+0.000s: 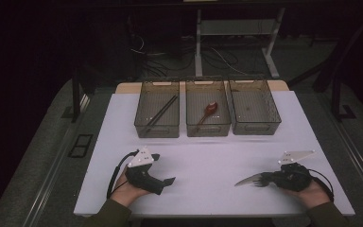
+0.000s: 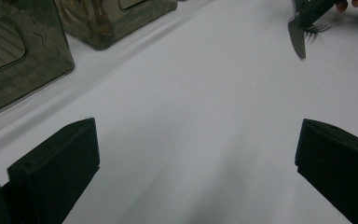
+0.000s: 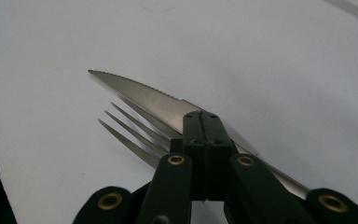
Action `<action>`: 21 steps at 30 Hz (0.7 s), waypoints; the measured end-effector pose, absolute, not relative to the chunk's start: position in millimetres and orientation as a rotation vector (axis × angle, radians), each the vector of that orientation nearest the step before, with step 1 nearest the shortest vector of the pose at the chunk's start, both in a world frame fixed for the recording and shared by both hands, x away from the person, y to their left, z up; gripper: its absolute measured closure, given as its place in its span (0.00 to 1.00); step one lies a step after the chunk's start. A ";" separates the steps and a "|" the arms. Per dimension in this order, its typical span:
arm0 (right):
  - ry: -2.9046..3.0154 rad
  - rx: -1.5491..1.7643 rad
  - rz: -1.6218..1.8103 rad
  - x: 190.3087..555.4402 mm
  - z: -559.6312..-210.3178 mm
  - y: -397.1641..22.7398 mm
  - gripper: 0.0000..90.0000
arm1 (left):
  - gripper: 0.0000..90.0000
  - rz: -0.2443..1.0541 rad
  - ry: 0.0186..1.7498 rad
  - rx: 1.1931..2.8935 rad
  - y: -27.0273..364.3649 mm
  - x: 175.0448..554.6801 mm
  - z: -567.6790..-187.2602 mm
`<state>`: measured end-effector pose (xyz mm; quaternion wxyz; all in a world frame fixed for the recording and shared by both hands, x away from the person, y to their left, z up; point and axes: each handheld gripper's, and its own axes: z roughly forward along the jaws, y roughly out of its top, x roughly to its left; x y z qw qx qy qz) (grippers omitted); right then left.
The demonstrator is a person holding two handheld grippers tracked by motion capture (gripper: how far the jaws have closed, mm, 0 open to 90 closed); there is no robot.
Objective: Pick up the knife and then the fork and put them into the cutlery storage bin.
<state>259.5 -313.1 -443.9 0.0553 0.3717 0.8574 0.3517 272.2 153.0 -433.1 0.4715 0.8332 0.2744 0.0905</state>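
Right gripper [image 3: 204,126] jaws pressed together, pinching knife [image 3: 140,95]. Fork [image 3: 130,133] just beneath knife, tines poking out beside gripper; whether jaws catch fork too, hard to tell. Both handles hidden behind gripper. Left gripper [image 2: 196,158] wide apart, nothing between, over bare bench [image 1: 208,156]. Three bins [image 1: 208,113] well ahead of grippers: one holds dark sticks [image 1: 160,113], number unclear; middle one reddish spoon [image 1: 207,111]; third's contents too dim to make out.
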 end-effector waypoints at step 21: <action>2.553 1.098 1.025 270.1 -446.5 -301.8 1.00 | 0.00 0.216 0.675 2.049 150.8 272.5 -434.6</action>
